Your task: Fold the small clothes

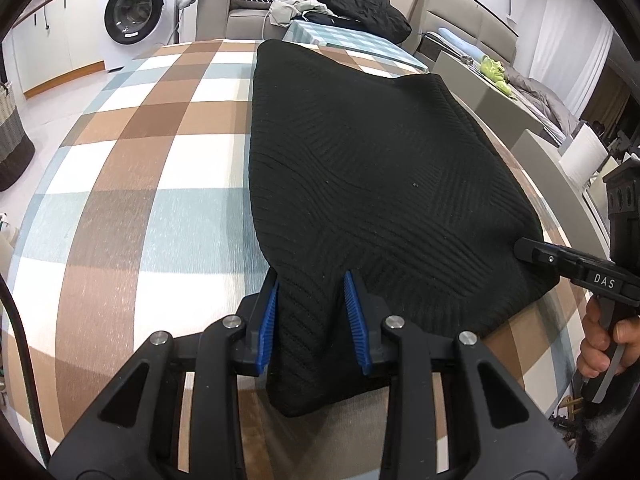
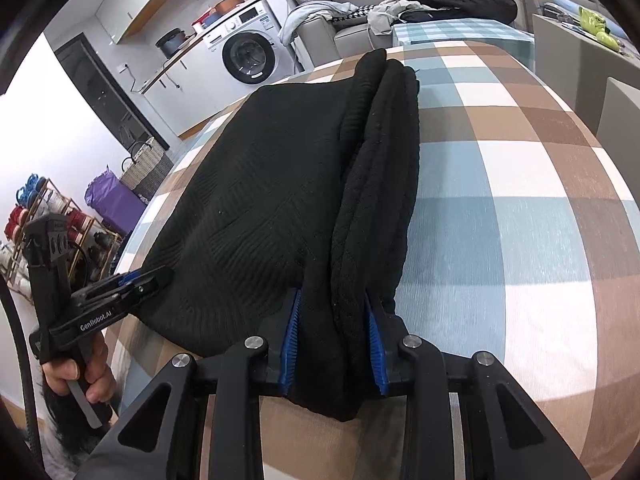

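A black ribbed knit garment [image 1: 360, 160] lies on the checked table, partly folded lengthwise. My left gripper [image 1: 312, 292] is shut on its near left corner, cloth bunched between the blue pads [image 1: 269, 320]. My right gripper [image 2: 334, 312] is shut on the near right edge, where several folded layers [image 2: 376, 184] stack up. The right gripper also shows in the left wrist view [image 1: 536, 254] at the garment's right corner. The left gripper shows in the right wrist view [image 2: 148, 280] at the garment's left corner.
The table carries a brown, blue and white checked cloth [image 1: 140, 200]. Behind it stand a sofa with a black garment pile [image 1: 356, 4], a washing machine [image 1: 134, 12] and a basket [image 1: 12, 136]. A paper roll [image 1: 582, 156] stands to the right.
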{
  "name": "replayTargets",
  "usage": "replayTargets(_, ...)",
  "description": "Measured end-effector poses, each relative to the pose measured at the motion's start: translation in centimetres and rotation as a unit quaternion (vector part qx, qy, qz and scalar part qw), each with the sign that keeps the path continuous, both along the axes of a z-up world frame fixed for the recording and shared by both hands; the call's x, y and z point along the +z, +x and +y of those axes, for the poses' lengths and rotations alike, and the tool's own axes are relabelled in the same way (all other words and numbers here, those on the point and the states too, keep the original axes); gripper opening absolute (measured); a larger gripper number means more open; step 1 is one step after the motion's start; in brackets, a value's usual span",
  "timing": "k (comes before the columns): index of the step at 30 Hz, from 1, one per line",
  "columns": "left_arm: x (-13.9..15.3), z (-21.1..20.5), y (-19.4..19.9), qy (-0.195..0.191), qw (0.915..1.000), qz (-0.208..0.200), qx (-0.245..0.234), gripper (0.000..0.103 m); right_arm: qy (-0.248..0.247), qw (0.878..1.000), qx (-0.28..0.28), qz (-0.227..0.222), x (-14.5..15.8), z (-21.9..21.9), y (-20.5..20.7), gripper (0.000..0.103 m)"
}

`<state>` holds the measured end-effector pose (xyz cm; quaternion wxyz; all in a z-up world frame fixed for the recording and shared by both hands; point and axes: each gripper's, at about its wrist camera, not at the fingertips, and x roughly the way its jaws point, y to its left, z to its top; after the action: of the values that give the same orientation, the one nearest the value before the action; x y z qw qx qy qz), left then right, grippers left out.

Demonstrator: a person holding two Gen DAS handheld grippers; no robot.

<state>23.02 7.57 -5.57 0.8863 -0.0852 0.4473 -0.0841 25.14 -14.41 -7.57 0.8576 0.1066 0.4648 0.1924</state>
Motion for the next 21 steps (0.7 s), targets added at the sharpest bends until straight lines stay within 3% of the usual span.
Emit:
replayTargets(11,-0.3,0.3,0.9,-0.009,1.0,0.0,0.004,0.032,0.018,0.999,-0.03,0.003,0.2,-0.4,0.0,0.032)
replayTargets(17,-0.3,0.3,0.2,0.004,1.0,-0.005,0.006,0.048,0.017,1.0,-0.025,-0.003,0.3,-0.3,-0.5,0.04)
replayTargets(20,-0.2,0.3,-0.3,0.016,0.9997,-0.015,0.011,0.06,0.017,1.0,-0.015,-0.008,0.2,0.1,-0.7,0.052)
replayTargets(21,-0.2,0.3,-0.4,0.019,0.9995,-0.019,0.014,0.063,0.017,1.0,-0.006,-0.01,0.2,0.3,-0.7,0.064)
